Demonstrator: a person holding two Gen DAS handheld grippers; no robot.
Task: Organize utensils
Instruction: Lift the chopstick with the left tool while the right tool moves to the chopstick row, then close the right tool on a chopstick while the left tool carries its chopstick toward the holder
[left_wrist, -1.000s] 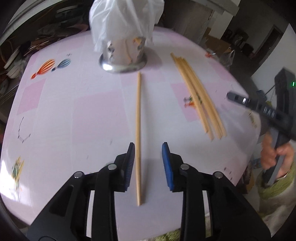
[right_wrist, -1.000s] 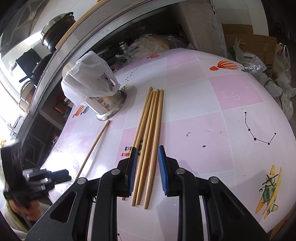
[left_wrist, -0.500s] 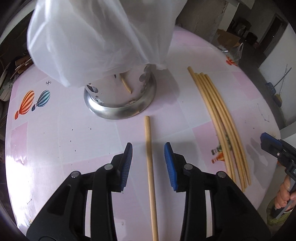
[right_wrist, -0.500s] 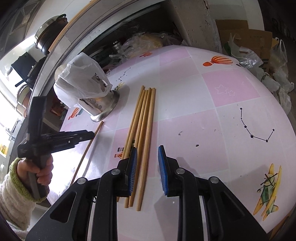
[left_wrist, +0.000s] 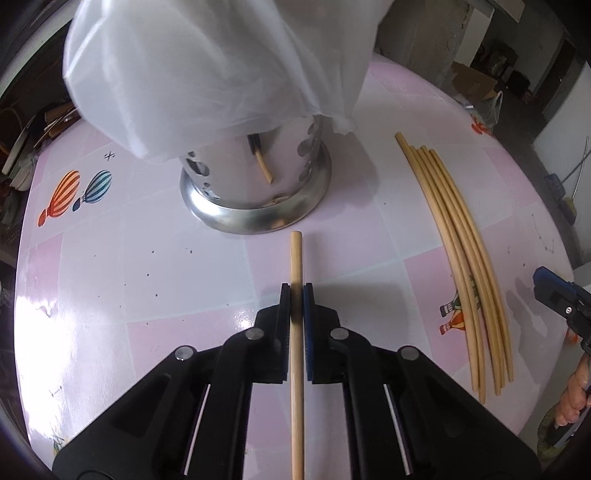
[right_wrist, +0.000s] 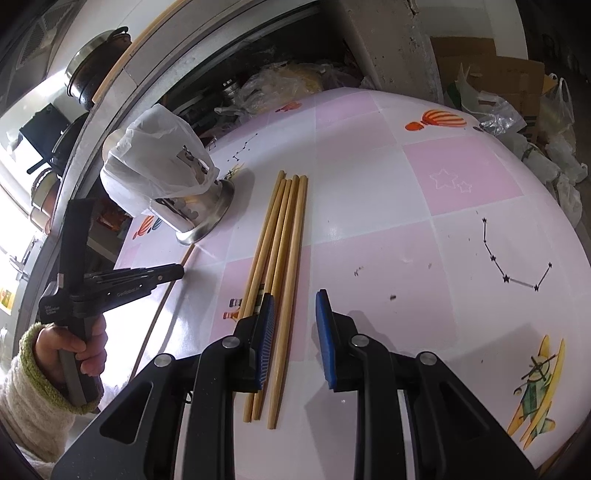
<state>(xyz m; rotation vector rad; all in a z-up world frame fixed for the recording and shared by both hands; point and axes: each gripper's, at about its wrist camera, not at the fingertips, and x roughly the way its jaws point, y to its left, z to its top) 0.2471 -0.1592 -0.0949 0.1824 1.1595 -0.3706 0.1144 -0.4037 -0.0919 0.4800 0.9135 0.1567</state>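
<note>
One chopstick (left_wrist: 296, 369) is clamped in my left gripper (left_wrist: 296, 295), pinched near its far end so the tip can swing up into the steel holder (left_wrist: 258, 192) just ahead, whose plastic bag (left_wrist: 207, 66) overhangs the rim. My right gripper (right_wrist: 295, 314) hangs part-open, empty, over the four-stick bundle (right_wrist: 282, 258) lying flat on the surface (right_wrist: 406, 221), with bare room to its right.

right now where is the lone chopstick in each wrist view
Left wrist: lone chopstick runs up the centre, clamped by the left gripper.
Right wrist: at far left, partly behind that gripper.
Shared landmark: steel utensil holder.
</note>
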